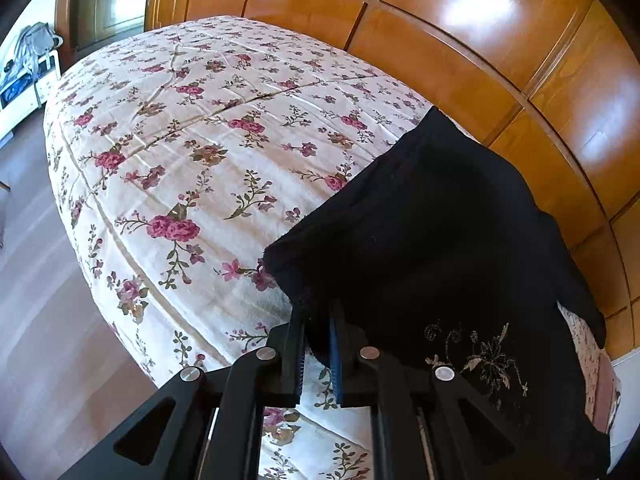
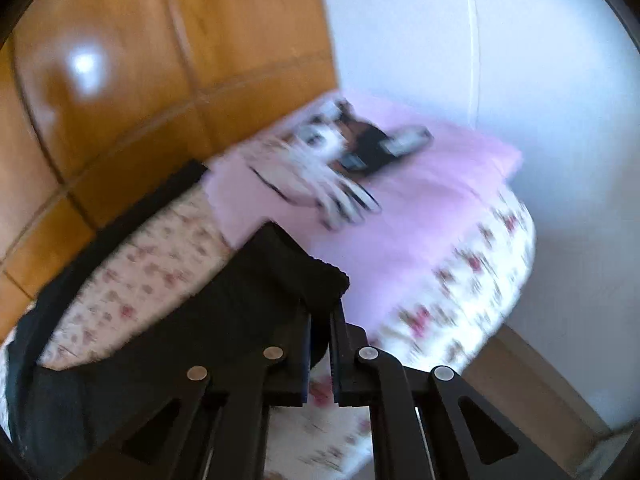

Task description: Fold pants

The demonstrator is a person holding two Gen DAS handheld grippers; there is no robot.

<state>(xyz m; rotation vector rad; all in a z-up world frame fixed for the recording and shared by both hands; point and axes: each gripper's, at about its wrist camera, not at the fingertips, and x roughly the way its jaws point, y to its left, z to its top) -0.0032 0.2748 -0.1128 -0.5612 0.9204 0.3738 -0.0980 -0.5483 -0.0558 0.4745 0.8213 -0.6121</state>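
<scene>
Both grippers clamp the black pants (image 1: 420, 240): left gripper (image 1: 318, 320) and right gripper (image 2: 320, 312) each pinch a corner, lifting the fabric above the bed (image 1: 180, 128) near its wardrobe-side edge, presumably to spread it.

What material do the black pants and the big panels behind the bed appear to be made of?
The black pants look like a soft, matte knit fabric: they drape limply and have pale embroidery near one edge. The panels look like lacquered wood or veneer: orange-brown with bright glossy reflections of light.
</scene>
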